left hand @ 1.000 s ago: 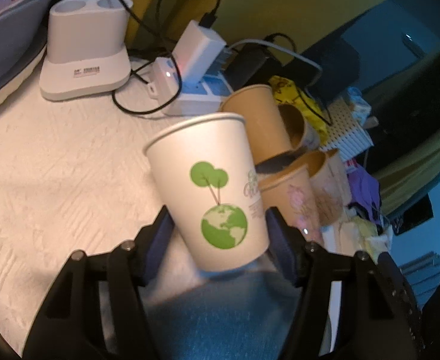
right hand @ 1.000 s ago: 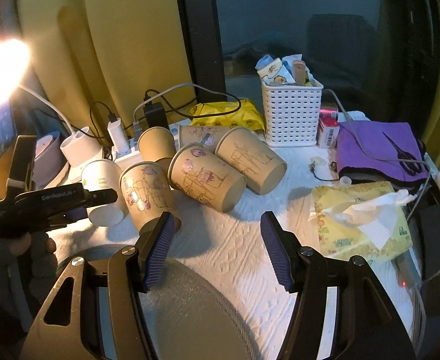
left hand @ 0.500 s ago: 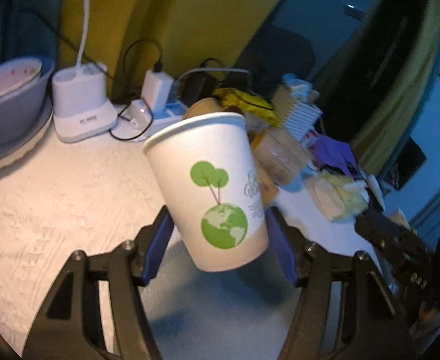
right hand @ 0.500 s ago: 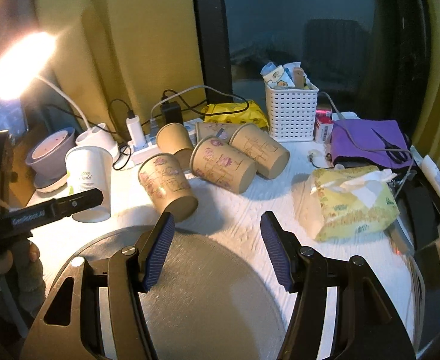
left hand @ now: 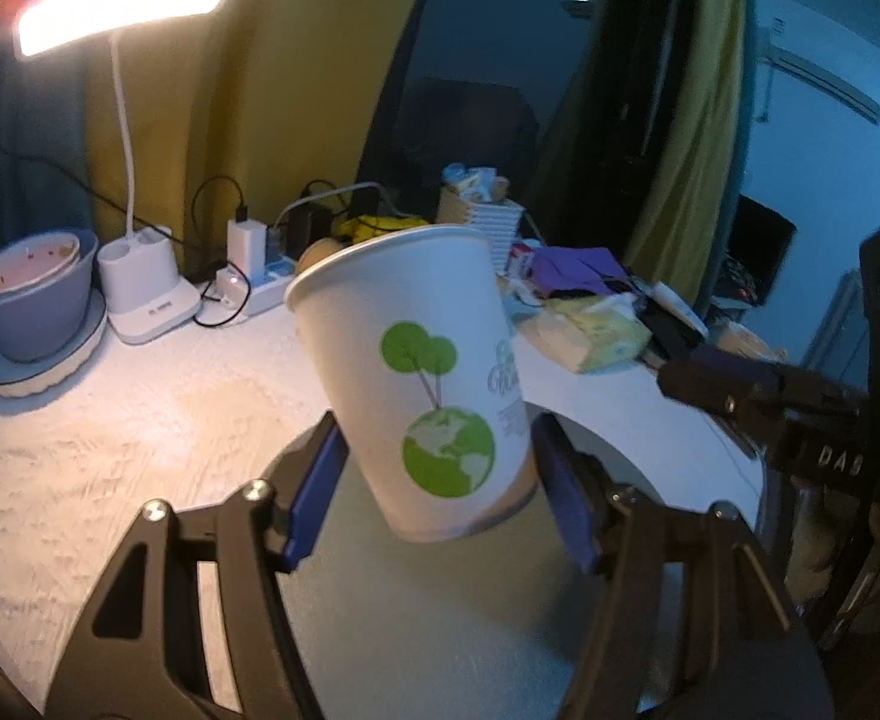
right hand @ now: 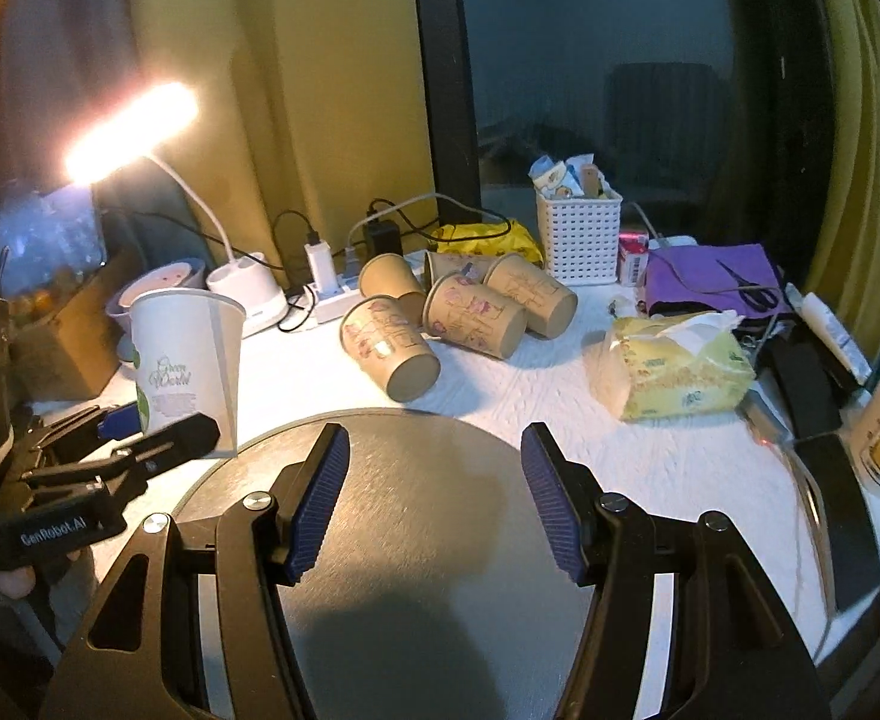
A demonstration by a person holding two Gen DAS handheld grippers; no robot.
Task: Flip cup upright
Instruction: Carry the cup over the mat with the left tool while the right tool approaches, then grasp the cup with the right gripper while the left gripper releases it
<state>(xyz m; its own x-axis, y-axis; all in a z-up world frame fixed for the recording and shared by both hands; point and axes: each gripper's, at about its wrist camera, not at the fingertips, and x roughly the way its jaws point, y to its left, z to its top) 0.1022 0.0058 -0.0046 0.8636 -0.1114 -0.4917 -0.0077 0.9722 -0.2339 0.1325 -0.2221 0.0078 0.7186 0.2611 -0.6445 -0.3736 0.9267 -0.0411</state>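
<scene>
Cup (left hand: 416,372) white, green globe print, mouth-up

Your left gripper (left hand: 434,474) is clamped, your right gripper (right hand: 434,498) hangs spread wide
Left blue pads (left hand: 314,498) press inward; right jaws grip nothing

black gripper (right hand: 434,498), blue ribbed pads (right hand: 320,495), silver screws

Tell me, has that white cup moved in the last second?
Yes. In the right wrist view the white cup, held in the left gripper, has risen and moved left, away from the brown cups lying on the table.
</scene>
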